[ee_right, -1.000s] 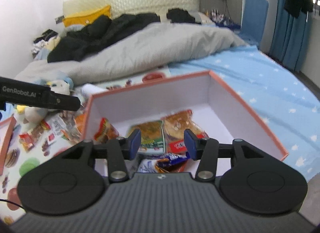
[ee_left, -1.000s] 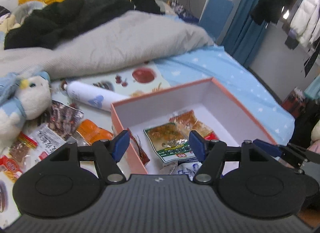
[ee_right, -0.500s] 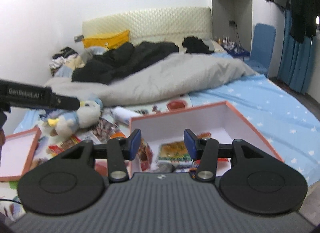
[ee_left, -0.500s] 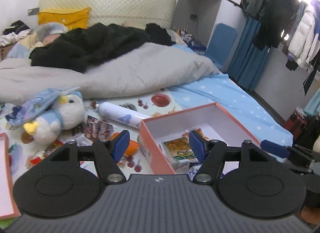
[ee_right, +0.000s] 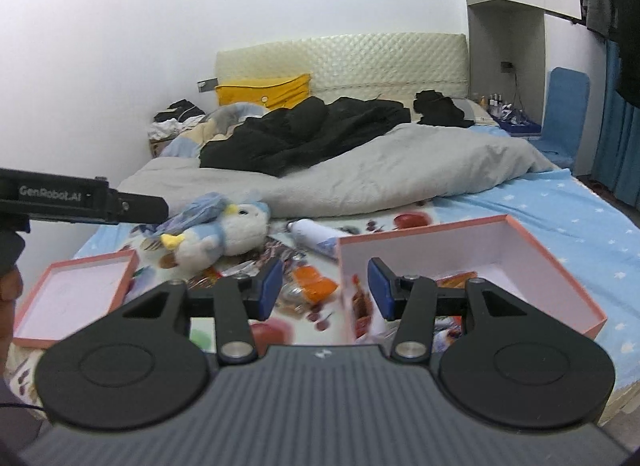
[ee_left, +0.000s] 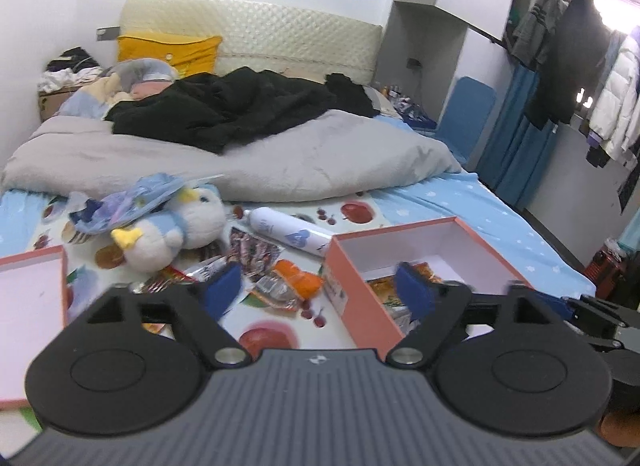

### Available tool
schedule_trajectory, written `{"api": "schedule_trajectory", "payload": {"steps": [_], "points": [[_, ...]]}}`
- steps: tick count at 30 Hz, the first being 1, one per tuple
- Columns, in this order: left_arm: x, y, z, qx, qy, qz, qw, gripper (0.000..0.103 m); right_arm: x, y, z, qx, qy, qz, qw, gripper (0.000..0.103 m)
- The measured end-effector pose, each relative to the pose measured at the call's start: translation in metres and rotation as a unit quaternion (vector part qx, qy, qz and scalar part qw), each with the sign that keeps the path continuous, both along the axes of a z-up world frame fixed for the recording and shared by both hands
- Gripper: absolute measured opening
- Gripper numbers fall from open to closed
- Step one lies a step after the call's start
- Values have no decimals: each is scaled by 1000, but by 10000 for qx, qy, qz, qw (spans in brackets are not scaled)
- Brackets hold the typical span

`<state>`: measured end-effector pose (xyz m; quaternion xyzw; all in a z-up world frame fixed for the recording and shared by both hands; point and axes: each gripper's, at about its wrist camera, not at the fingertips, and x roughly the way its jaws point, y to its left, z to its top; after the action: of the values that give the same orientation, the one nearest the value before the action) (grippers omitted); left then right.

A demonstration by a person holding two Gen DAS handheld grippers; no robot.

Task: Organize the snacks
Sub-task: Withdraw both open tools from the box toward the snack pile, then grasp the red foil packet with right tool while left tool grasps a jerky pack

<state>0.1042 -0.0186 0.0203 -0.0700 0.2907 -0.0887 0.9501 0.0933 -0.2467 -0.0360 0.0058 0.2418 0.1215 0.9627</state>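
Left wrist view, left to right: pink box lid (ee_left: pixel 28 298) lies inner side up at the far left edge of the bed. Plush penguin (ee_left: pixel 180 225) on its side next to it, with a blue-purple wrapper across its head. Loose snack packets (ee_left: pixel 256 254) are scattered on the fruit-print sheet (ee_left: pixel 264 336) between the penguin and the box; an orange packet (ee_left: pixel 300 280) sits just beside the box's left wall. White tube bottle (ee_left: pixel 288 229) with a blue heart-like mark lies behind them, its print too small to read. Pink box (ee_left: pixel 352 298), open, white inside, holds several snack packs; their labels are blurred and unreadable.

Left gripper (ee_left: pixel 320 290): jaws spread wide, just been opening, nothing between them. It hangs above the sheet, with the left pad over the loose packets and the right pad over the box's near-left corner.

Right wrist view: the only legible writing is "GenRobot.AI" on the side of the left gripper's body (ee_right: pixel 60 195), poking in from the left. Then the lid, penguin, packets and box in the same order.

Right gripper (ee_right: pixel 324 286): jaws partly apart, empty, released. It sits over the box's left wall, well clear of the contents.

Behind everything are a grey duvet (ee_right: pixel 400 169), black clothing (ee_right: pixel 304 133), a yellow pillow (ee_right: pixel 264 91) and a quilted headboard. At far right are a blue chair (ee_right: pixel 564 105) and curtains.
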Motion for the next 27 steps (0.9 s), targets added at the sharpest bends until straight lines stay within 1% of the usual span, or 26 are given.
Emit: {"api": "schedule_trajectory", "payload": {"steps": [2,4,7,10,12,13,14,16,18,19,20,23,25,27], "points": [[-12,11,-4,-46,-6,145,9999,97,-7,5,-4,8,33,60,10000,50],[-22,22,-10,-109,88,292,9995,99,-14,11,-9,-80,67,102,9999,50],[-34,33,-21,-7,175,474,9987,101,-23,18,-20,-103,226,217,9995,50],[-48,41,-35,-38,239,470,9986,102,-29,25,-32,-167,421,361,9983,50],[-52,41,-47,-96,373,441,9983,102,-32,29,-41,-179,570,477,9971,57],[-53,39,-53,-52,443,422,9981,102,-35,30,-46,-151,611,522,9967,66],[-57,36,-58,48,465,387,9982,102,-37,31,-50,-122,653,590,9960,71],[-62,32,-70,223,474,430,9977,102,-43,34,-57,-76,708,695,9950,73],[-69,35,-83,134,514,510,9973,102,-45,37,-64,-25,801,867,9930,78],[-70,38,-90,73,558,610,9966,102,-47,38,-67,-36,793,911,9927,87],[-72,41,-98,22,625,733,9953,102,-50,40,-70,-71,757,969,9924,90],[-72,50,-116,-126,770,876,9931,102,-49,43,-80,-54,817,1013,9915,91],[-75,55,-124,-195,790,969,9920,102,-48,47,-86,-77,897,1004,9909,91],[-75,59,-130,-111,787,1018,9916,102,-47,51,-91,-134,972,1026,9899,91]]}}
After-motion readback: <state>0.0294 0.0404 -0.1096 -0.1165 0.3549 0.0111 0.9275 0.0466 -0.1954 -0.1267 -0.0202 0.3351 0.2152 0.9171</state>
